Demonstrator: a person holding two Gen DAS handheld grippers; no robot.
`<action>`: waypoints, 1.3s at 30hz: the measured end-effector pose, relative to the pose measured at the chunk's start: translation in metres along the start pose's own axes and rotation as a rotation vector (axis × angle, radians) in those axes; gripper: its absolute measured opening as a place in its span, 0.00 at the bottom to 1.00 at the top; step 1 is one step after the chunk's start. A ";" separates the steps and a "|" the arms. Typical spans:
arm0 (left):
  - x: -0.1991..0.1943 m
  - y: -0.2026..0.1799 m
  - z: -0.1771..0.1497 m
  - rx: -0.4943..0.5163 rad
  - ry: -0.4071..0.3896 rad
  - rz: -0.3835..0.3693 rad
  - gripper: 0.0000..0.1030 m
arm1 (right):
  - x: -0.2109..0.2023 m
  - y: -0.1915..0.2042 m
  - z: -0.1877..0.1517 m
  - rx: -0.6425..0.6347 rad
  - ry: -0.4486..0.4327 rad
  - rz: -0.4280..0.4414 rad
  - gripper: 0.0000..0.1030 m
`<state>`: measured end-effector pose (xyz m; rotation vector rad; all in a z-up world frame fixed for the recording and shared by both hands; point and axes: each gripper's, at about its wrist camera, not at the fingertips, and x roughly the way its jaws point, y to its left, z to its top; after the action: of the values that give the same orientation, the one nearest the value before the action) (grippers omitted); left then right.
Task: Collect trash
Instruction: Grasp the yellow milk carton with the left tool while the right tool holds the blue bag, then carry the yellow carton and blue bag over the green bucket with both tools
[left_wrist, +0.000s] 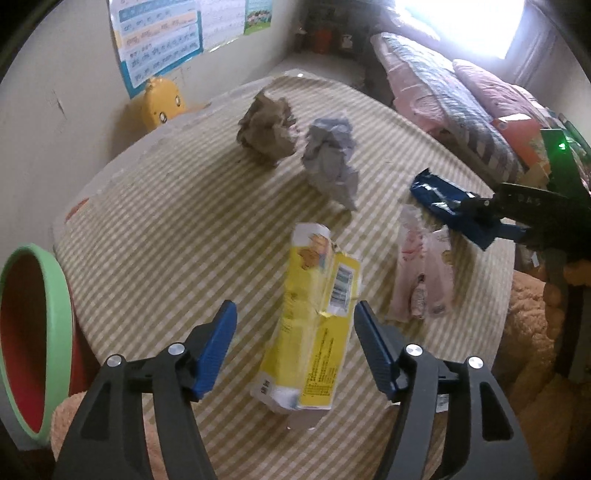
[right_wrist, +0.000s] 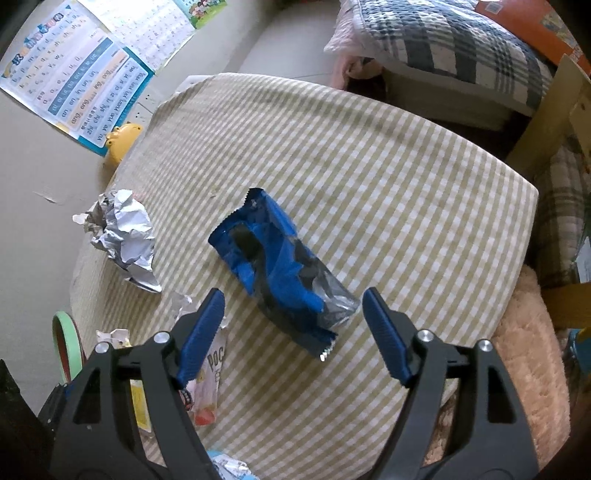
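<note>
Trash lies on a table with a green-striped cloth (left_wrist: 166, 221). My left gripper (left_wrist: 295, 314) is open, its jaws on either side of a crushed yellow carton (left_wrist: 314, 314). Farther off lie a brown paper ball (left_wrist: 267, 127), a grey paper ball (left_wrist: 330, 158) and a pink clear wrapper (left_wrist: 424, 273). My right gripper (right_wrist: 293, 302) is open just above a blue snack wrapper (right_wrist: 273, 266), which lies between its jaws. It also shows in the left wrist view (left_wrist: 491, 218) over the blue wrapper (left_wrist: 436, 192). The grey ball (right_wrist: 125, 236) lies to its left.
A red bin with a green rim (left_wrist: 33, 332) stands at the table's left edge; its rim also shows in the right wrist view (right_wrist: 64, 336). A yellow duck toy (left_wrist: 162, 101) sits behind the table by the wall. A bed with quilts (left_wrist: 461, 99) is at the right. A fuzzy orange cushion (left_wrist: 532, 332) lies below.
</note>
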<state>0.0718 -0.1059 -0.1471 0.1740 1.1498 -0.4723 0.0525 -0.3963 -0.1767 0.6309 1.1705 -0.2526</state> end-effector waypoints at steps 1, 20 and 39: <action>0.002 0.001 -0.001 -0.008 0.007 -0.004 0.61 | 0.002 0.002 0.000 -0.006 0.003 -0.006 0.73; 0.006 -0.002 -0.006 -0.049 -0.015 0.018 0.13 | 0.000 0.025 -0.006 -0.107 -0.019 0.021 0.32; -0.075 0.018 -0.016 -0.071 -0.231 0.049 0.13 | -0.065 0.034 -0.030 -0.150 -0.231 0.070 0.04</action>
<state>0.0420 -0.0638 -0.0874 0.0837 0.9325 -0.3963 0.0212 -0.3605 -0.1135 0.4959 0.9341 -0.1716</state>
